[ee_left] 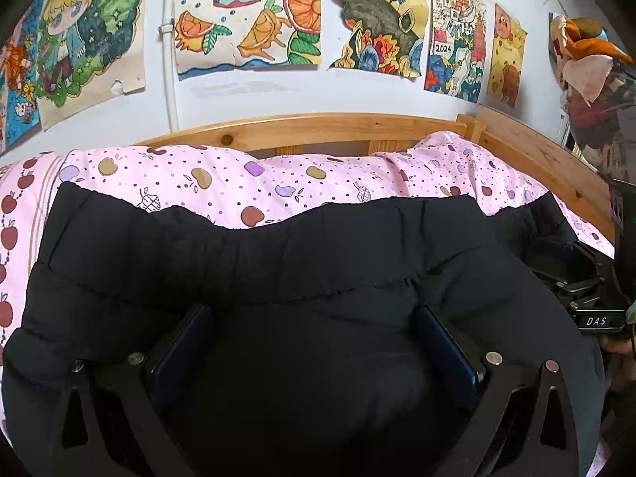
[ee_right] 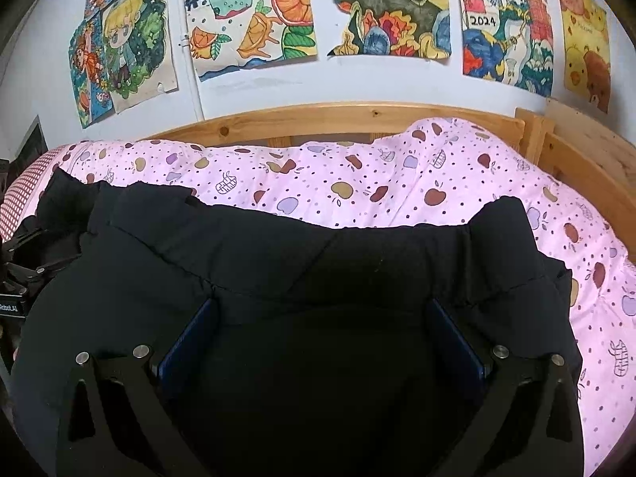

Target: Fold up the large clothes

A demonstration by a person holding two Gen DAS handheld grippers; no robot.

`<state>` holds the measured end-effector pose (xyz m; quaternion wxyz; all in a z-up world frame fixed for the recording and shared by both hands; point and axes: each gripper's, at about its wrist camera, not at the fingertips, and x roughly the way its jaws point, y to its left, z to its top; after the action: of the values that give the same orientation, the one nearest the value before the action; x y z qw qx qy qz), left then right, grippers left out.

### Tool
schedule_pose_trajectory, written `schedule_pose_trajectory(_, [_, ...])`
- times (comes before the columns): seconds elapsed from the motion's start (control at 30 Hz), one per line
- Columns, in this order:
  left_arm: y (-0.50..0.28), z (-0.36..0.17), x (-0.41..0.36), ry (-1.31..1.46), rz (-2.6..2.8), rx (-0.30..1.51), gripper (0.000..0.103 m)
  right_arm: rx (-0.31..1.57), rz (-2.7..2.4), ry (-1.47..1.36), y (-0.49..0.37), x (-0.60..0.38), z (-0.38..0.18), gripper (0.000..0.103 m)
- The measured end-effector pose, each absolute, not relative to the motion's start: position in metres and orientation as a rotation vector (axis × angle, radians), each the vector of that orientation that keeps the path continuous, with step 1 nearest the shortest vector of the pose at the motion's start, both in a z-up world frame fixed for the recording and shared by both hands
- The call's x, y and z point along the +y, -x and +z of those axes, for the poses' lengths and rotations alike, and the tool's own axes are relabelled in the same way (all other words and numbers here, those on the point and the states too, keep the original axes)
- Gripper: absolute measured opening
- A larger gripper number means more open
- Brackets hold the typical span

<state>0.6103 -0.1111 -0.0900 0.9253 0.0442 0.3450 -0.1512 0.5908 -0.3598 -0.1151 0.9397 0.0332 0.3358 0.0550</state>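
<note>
Black padded garment [ee_left: 254,262]: a large quilted piece of clothing lying on the bed, bunched across the near side, its ribbed hem running toward the middle of the bed; it fills the lower part of both wrist views [ee_right: 302,262].
Bed cover [ee_left: 326,175]: pink cloth printed with apples and dots, showing beyond the garment up to the far edge of the bed.
Bed frame [ee_left: 318,127]: light wooden rail along the far edge, meeting a second rail at the far right corner.
Left tongs [ee_left: 314,338]: released, the two blue-padded fingers [ee_left: 187,342] standing wide apart with the dark cloth bulging up between them; whether the pads touch the cloth cannot be told.
Right tongs [ee_right: 322,334]: also released, fingers [ee_right: 453,338] spread wide over the garment, cloth lying between them.
Other tool in view: the right tongs' body shows at the right border of the left view, near the garment's right end.
Wall [ee_right: 357,79]: pale, hung with a row of coloured drawings [ee_right: 254,12] above the far rail.
</note>
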Motion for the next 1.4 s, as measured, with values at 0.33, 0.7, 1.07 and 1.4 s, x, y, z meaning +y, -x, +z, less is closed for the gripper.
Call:
schedule_pose_trajectory(0.33, [-0.592, -0.081, -0.097, -0.018, -0.386, 0.649, 0.103, 0.505, 0.047, -0.035, -0.549, -0.363, -0.104, 0.102])
schedule_pose_trajectory(0.7, [-0.555, -0.046, -0.043, 0.161, -0.434, 0.554, 0.103, 0.469, 0.028, 0.005, -0.496, -0.385, -0.066, 0.102])
schedule_pose_trajectory(1.07, [-0.553, -0.046, 0.005, 0.141, -0.207, 0.591, 0.103, 0.578, -0.036, -0.103, -0.498, -0.432, -0.074, 0.102])
schedule_pose_trajectory(1.4, [-0.59, -0.09, 0.04, 0.322, -0.262, 0.806, 0.103, 0.676, -0.006, -0.313, -0.518, -0.459, -0.12, 0.102])
